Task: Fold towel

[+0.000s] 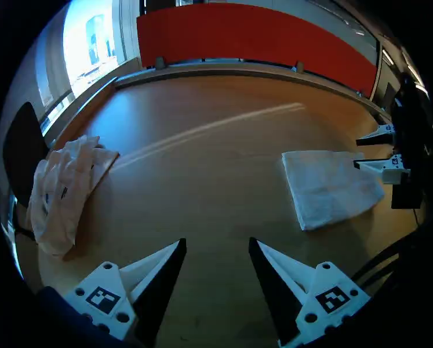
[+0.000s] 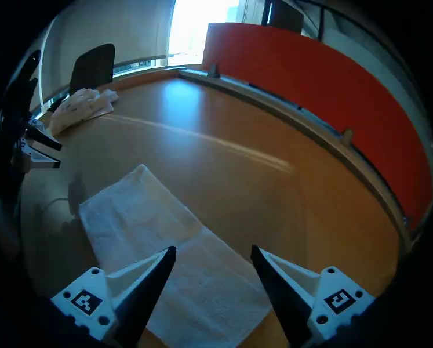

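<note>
- The tabletop point(image 1: 216, 162) is broad bare wood, open across its middle, which leaves room to spread and turn cloth.
- A red panel point(image 1: 245, 35) lines the far edge as the left gripper view has it. It plays no part in the folding.
- A dark chair point(image 1: 22, 148) stands off the left edge.
- A pile point(image 1: 65, 185) of crumpled white cloth sits at that left edge, just beside the chair and well apart from the work. I judge it is parked there as cloth waiting its turn.
- The towel point(image 1: 332, 185) lies flat toward the opposite, right end of the tabletop, well away from the panel edge and nearer the near edge, so within easy reach.
- It looks already doubled: a layered edge shows across it in the right gripper view.
- In that view its long axis runs from under the fingers slantwise away toward the near edge, with one short end closest to the camera. In the left gripper view it looks nearly square, so the axis is a judgement.
- The right gripper point(image 2: 212, 250) hangs over that close short end, jaws apart with nothing between them, probably poised to pinch the end for another fold. Whether it touches the cloth I cannot tell.
- The left gripper point(image 1: 216, 246) is over bare wood, well apart from the towel, jaws wide and empty, apparently waiting.
</note>
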A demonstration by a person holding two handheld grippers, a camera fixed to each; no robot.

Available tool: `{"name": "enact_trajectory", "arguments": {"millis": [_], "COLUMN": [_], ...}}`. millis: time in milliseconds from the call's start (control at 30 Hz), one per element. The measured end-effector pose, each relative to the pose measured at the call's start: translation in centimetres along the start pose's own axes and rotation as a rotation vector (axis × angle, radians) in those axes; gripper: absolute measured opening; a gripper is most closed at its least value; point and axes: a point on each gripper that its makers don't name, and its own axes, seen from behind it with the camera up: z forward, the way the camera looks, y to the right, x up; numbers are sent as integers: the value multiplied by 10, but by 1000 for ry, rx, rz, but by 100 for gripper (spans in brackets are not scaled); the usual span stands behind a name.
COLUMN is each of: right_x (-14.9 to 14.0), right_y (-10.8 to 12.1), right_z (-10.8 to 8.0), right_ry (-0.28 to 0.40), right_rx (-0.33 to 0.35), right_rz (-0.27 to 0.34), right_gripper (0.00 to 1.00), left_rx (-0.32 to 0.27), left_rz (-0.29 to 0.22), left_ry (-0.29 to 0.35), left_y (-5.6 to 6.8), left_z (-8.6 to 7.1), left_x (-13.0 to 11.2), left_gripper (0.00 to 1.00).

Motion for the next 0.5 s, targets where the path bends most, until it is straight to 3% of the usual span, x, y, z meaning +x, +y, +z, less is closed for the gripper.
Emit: {"name": "enact_trajectory", "arguments": {"millis": [500], "right_x": [-37], "right_y": [-2], "right_z": [-26], "right_ry": [-12], "right_rx": [-17], "right_rz": [52], "right_gripper": [100], "left_rx": [-5], "left_rz": [15], "left_ry": [0], "left_y": [4], "left_z": [-7], "left_x": [-5], "left_gripper": [79]}}
